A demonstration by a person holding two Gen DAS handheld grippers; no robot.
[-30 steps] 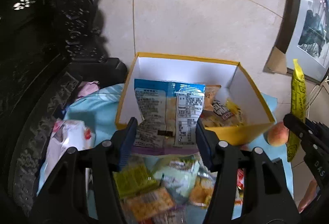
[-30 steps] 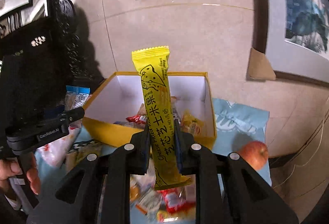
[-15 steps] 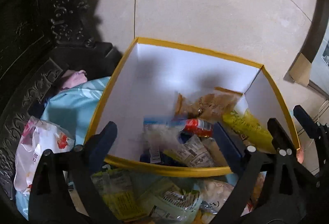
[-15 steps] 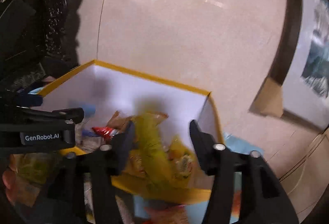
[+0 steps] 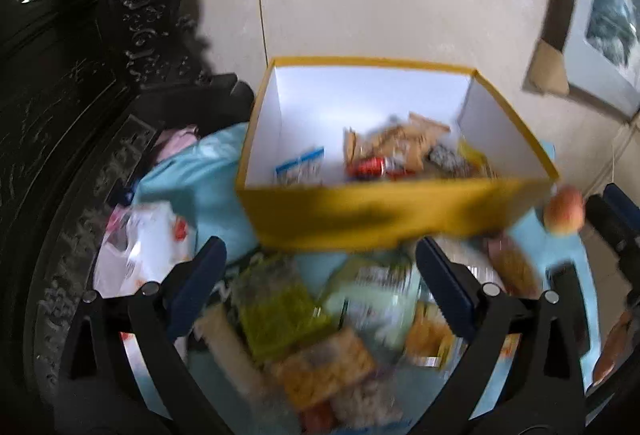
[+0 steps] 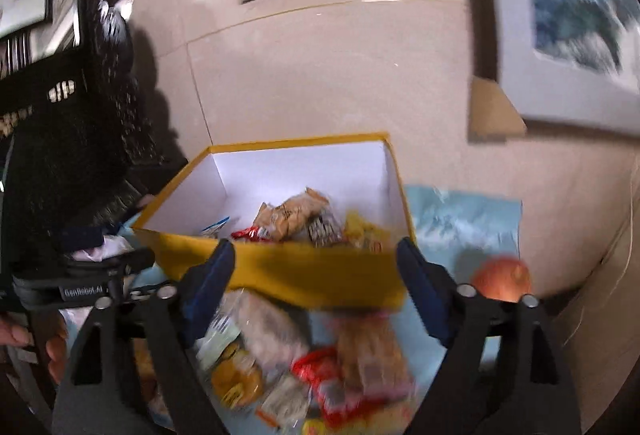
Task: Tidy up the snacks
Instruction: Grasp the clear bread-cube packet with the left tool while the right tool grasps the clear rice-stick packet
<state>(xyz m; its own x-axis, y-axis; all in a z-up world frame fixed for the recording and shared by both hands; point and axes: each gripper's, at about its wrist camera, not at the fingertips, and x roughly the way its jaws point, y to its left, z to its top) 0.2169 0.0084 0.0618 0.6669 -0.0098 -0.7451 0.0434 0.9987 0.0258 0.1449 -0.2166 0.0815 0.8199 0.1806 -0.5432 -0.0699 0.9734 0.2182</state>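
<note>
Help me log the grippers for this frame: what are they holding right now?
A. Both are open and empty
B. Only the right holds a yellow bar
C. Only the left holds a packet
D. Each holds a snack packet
A: the left gripper and right gripper both have jaws spread wide with nothing between them, in front of the box.

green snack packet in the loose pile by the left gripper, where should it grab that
Probably from above, across the near edge of the green snack packet. It lies flat in the pile below the yellow box, between the open fingers of the left gripper. Blur hides its exact outline.
</note>
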